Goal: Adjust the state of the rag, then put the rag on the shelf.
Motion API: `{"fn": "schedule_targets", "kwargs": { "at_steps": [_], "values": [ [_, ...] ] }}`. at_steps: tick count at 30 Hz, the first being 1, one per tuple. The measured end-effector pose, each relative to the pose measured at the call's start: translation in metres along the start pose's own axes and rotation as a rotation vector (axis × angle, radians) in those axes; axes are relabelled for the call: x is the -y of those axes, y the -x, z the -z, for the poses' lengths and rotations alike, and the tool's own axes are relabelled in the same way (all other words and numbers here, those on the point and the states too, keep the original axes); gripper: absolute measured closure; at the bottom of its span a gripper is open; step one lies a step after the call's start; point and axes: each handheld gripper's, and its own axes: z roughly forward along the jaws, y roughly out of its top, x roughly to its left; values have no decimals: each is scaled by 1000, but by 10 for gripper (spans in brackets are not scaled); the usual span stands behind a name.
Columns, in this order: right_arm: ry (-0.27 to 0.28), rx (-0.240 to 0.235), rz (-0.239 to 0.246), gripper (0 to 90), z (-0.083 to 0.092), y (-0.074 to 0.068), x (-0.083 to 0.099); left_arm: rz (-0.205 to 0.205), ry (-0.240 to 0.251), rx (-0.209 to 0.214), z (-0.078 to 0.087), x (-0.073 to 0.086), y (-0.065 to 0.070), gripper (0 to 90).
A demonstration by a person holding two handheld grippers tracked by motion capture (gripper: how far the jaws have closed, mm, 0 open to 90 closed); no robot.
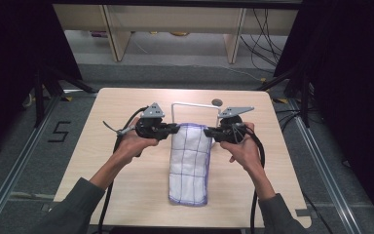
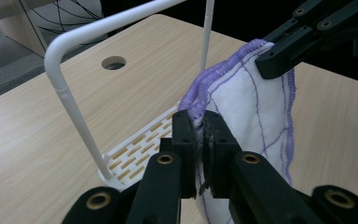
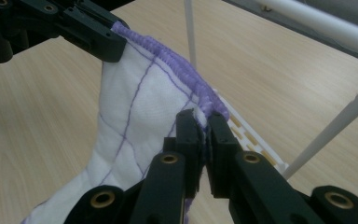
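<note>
Notably white cloth (image 1: 190,163), purple-edged, purple grid

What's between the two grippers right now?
The white cloth with purple stitching: its top edge spans from the left gripper to the right gripper, each shut on a corner. Clearest in the high view.

Your high view is evenly lit from above: the desk (image 1: 126,165) reads bright at centre, while both side edges of the frame fall to near black. Both gripper views are dimmer and soft, with blurred backgrounds in the upper corners. No glare; shadows stay faint.
</note>
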Motion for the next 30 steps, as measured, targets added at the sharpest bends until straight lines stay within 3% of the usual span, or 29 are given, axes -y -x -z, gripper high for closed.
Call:
{"fn": "schedule_targets", "kwargs": {
  "at_steps": [8,10,12,14,19,23,27,30],
  "values": [
    [38,-7,20,856,15,-3,-17,-26,14,-6,15,-26,2,838],
    [35,5,51,856,22,-3,-21,-23,24,-5,15,-29,1,838],
    [40,5,33,856,24,-5,-24,-18,34,-4,15,-31,2,838],
    [45,2,67,857,27,-4,-29,-19,29,-9,17,-35,3,838],
    [51,27,36,857,34,-6,-40,-27,41,-20,19,-46,1,838],
    [70,25,59,857,40,-2,-49,-23,50,-24,23,-58,-2,839],
    [89,26,46,857,49,-1,-59,-32,60,-28,29,-72,-2,839],
    [116,53,59,857,54,0,-69,-39,79,-46,31,-84,-3,839]
  ]
}}
